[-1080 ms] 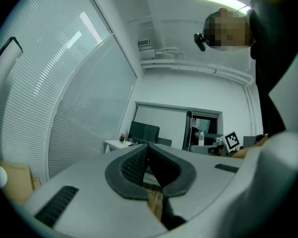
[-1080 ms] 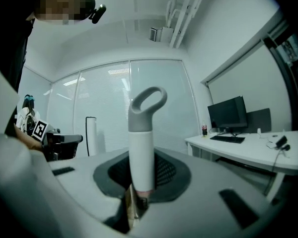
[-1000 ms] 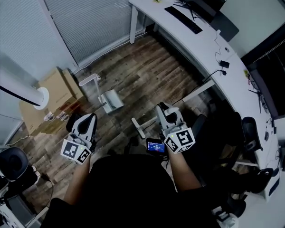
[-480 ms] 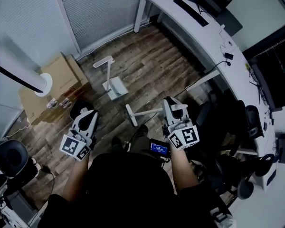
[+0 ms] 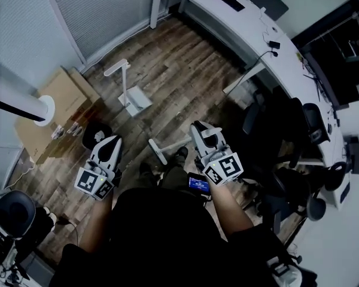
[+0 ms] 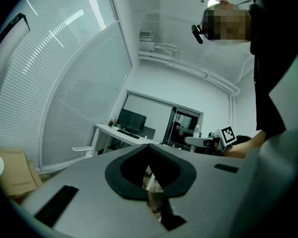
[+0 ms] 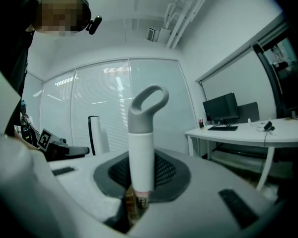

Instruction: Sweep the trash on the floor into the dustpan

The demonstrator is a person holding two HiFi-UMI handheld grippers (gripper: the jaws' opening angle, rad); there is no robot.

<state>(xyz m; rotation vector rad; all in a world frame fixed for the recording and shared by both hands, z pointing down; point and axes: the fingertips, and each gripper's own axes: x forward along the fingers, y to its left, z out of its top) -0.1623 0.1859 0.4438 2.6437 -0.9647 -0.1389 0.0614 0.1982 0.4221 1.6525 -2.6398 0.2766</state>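
Dustpan (image 5: 133, 98): there it is, standing on the floor out ahead of the left gripper. It's white hard plastic, a flat scoop with a thin upright handle bent over at the top.
Broom (image 7: 140, 152): in the right gripper. It has a smooth white round shaft capped by a grey plastic loop (image 7: 149, 102) shaped like an open teardrop.
Broom head (image 5: 157, 152): a short white bar down at the floor, between the two grippers and well apart from the dustpan.
Right gripper (image 5: 198, 130): its fingers are clenched on the broom shaft just below the white sleeve. Dark ribbed pads sit on either side of it, and a marker cube rides at the back.
Left gripper (image 5: 109, 143): its fingers are pressed together and grasping nothing, the black rubbery pads meeting in a point. The shell is matte grey, again with a marker cube at the back.
Floor (image 5: 185, 82): wood-look planks, brown-grey and streaky, laid on a slant across the head view.
Trash: I can't make it out. A few pale specks lie near the box, too small to tell.
Box (image 5: 60, 100): plain brown cardboard, sitting left of the dustpan by the wall.
Tabletop (image 5: 242, 28): long, white and smooth, curving along the far side, with a dark keyboard and cables on it.
Blinds (image 5: 102, 11): fine pale horizontal slats covering the glass wall behind the dustpan.
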